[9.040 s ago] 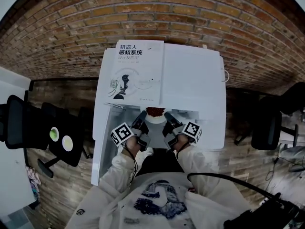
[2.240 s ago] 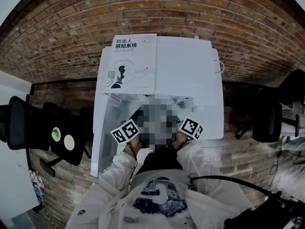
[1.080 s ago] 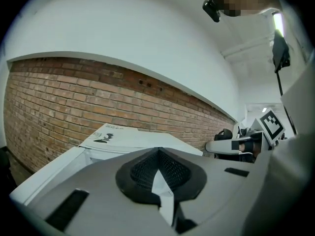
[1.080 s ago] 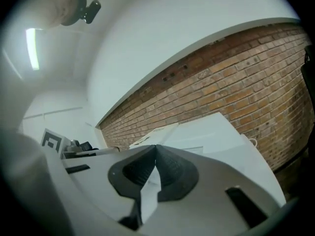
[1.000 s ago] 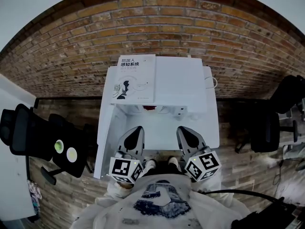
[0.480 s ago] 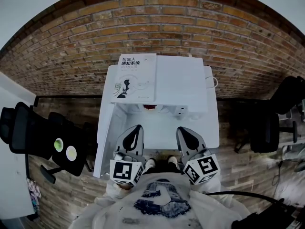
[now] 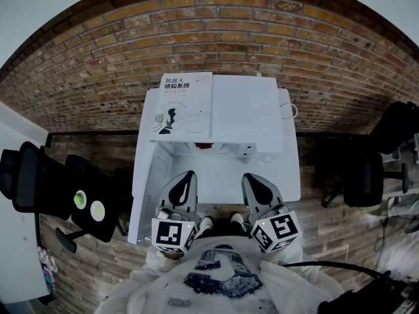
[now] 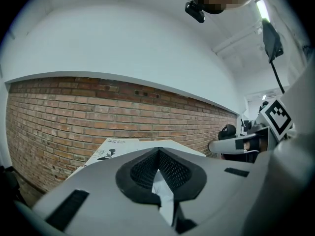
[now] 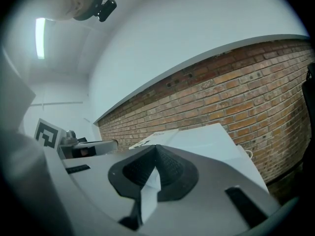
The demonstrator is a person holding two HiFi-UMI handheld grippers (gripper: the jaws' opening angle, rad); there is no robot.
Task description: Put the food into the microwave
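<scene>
Head view: left gripper (image 7: 188, 176) and right gripper (image 7: 253, 178), both closed on nothing, level before the open microwave (image 7: 256, 110); food (image 7: 205, 146) sits inside it.

Food (image 7: 205, 146): only a red sliver shows under the front edge of the microwave (image 7: 252, 110) top; dish and cavity are hidden. Book (image 7: 186, 106) on the microwave: small print unreadable. Hands hidden behind left gripper (image 7: 188, 175) and right gripper (image 7: 249, 177). Chair (image 7: 33, 182) left of the microwave: cut by the frame edge.
</scene>
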